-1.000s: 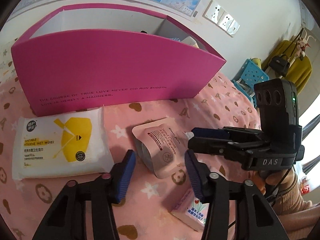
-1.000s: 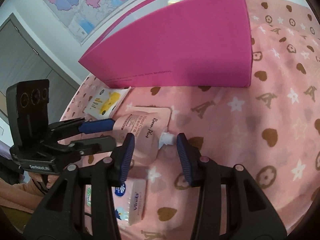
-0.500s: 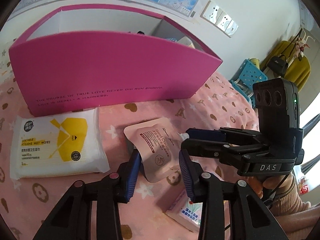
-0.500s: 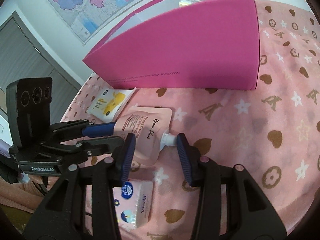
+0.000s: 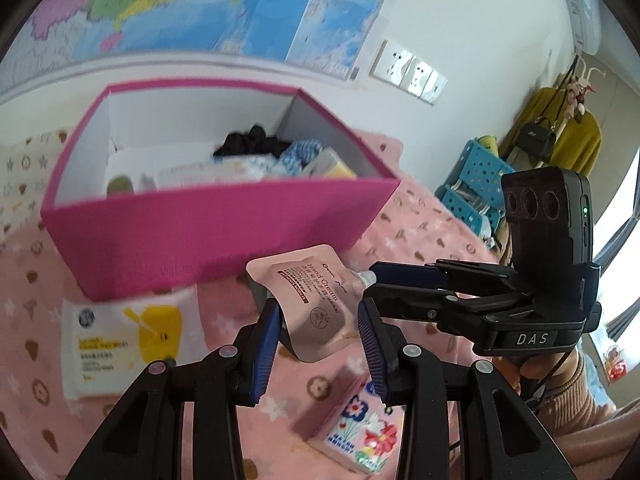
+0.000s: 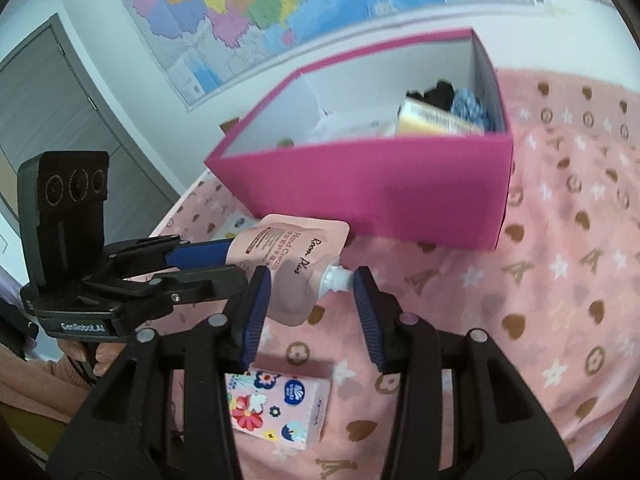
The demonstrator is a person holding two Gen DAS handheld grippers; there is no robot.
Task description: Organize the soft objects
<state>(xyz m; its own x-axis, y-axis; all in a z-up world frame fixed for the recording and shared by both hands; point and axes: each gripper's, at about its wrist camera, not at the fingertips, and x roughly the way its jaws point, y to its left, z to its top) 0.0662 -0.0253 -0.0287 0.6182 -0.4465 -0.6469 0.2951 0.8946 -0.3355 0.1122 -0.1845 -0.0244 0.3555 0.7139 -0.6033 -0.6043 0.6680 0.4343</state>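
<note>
A pale pink hand cream pouch (image 5: pixel 310 300) hangs in the air above the pink patterned bedspread (image 5: pixel 416 232), held at both ends. My left gripper (image 5: pixel 317 312) is shut on its flat bottom end; the right wrist view shows those blue fingers (image 6: pixel 200 254) clamped on it. My right gripper (image 6: pixel 311 280) is shut on the pouch (image 6: pixel 296 256) at its white spout (image 6: pixel 334 278). Behind stands an open magenta box (image 5: pixel 224 232), which holds black and blue cloth (image 5: pixel 256 144) and several packs.
A white and yellow wet wipes pack (image 5: pixel 128 340) lies on the bedspread left of the pouch. A flowered tissue pack (image 5: pixel 360 436) lies below the grippers. A map and wall sockets (image 5: pixel 408 72) are behind the box, a blue crate (image 5: pixel 480 176) to the right.
The left jaws closed on the pouch's bottom end. Both grippers then rose together and lifted the pouch off the bedspread, so the inside of the box came into view.
</note>
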